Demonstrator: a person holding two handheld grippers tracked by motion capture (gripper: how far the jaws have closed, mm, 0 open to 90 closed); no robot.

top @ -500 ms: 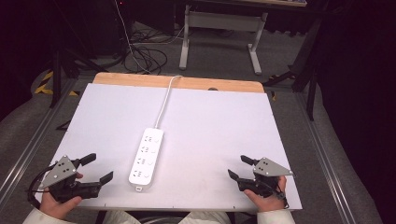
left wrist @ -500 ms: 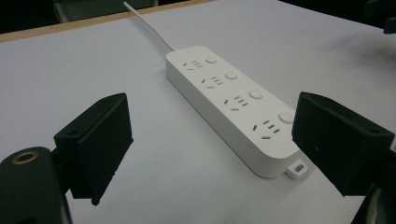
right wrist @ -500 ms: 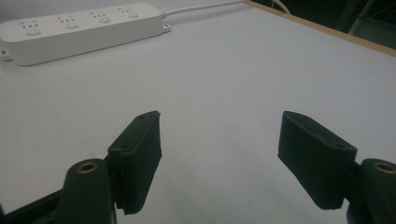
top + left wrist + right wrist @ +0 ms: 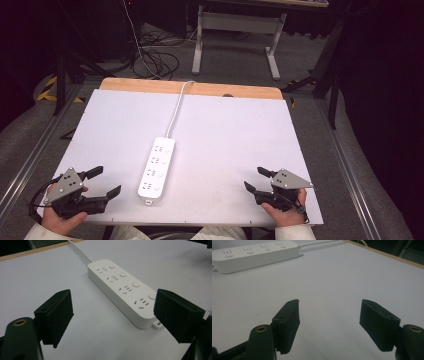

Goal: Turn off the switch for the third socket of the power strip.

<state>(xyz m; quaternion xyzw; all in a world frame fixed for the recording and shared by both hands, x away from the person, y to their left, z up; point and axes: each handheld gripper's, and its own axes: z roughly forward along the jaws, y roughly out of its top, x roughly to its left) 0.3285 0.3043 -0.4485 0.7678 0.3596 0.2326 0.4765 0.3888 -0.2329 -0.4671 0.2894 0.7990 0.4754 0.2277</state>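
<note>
A white power strip [image 4: 156,170] with several sockets lies lengthwise near the middle of the white table top [image 4: 235,135], and its white cord [image 4: 176,107] runs off over the far edge. My left gripper [image 4: 106,180] rests at the near left corner, open and empty, with its jaws turned toward the strip's near end. In the left gripper view the power strip [image 4: 122,288] lies just beyond my left gripper [image 4: 112,305]. My right gripper [image 4: 253,178] sits at the near right, open and empty. In the right gripper view the power strip [image 4: 254,253] lies far off from my right gripper [image 4: 329,315].
A wooden strip [image 4: 210,90] borders the table's far edge. Metal rails [image 4: 30,160] run along both sides. Beyond the table, black cables [image 4: 155,60] lie on the floor beside a grey desk frame [image 4: 235,30].
</note>
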